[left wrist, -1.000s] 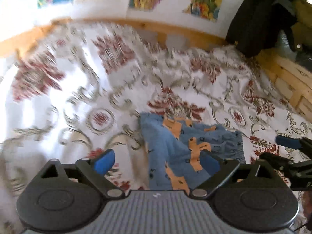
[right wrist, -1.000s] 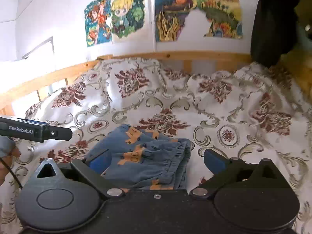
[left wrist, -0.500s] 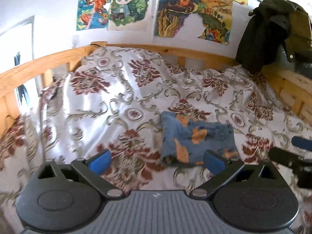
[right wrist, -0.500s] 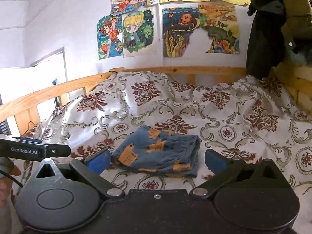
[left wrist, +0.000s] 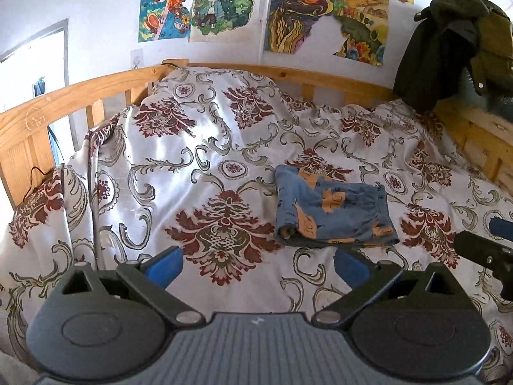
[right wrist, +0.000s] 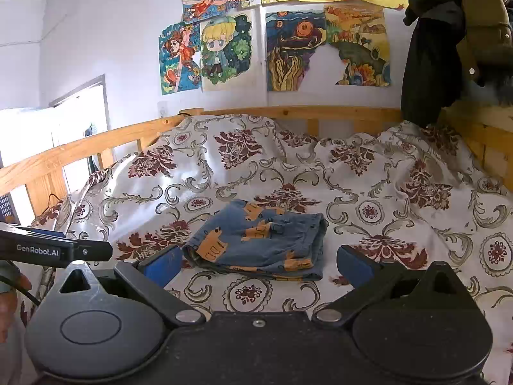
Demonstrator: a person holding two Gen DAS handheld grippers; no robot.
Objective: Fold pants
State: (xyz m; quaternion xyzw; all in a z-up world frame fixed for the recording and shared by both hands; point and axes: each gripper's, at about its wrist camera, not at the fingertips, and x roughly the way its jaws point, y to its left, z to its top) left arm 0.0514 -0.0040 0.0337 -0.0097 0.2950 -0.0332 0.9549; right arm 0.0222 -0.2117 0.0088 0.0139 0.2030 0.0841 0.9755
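Observation:
The blue pants (left wrist: 330,215) with orange prints lie folded in a small flat bundle on the floral bedspread (left wrist: 198,166); they also show in the right wrist view (right wrist: 259,240). My left gripper (left wrist: 256,264) is open and empty, held back from the pants, which lie ahead and to its right. My right gripper (right wrist: 256,264) is open and empty, held back just short of the bundle's near edge. The right gripper's body shows at the right edge of the left wrist view (left wrist: 487,250); the left gripper's body shows at the left of the right wrist view (right wrist: 54,250).
A wooden bed rail (right wrist: 80,154) runs along the left and back. Drawings (right wrist: 224,51) hang on the wall. A dark jacket (right wrist: 449,41) hangs at the back right corner. A black cable (left wrist: 35,176) lies by the left rail.
Both grippers have pulled back and up from the pants, which now look smaller and farther away. The folded pants have stayed in place on the bedspread.

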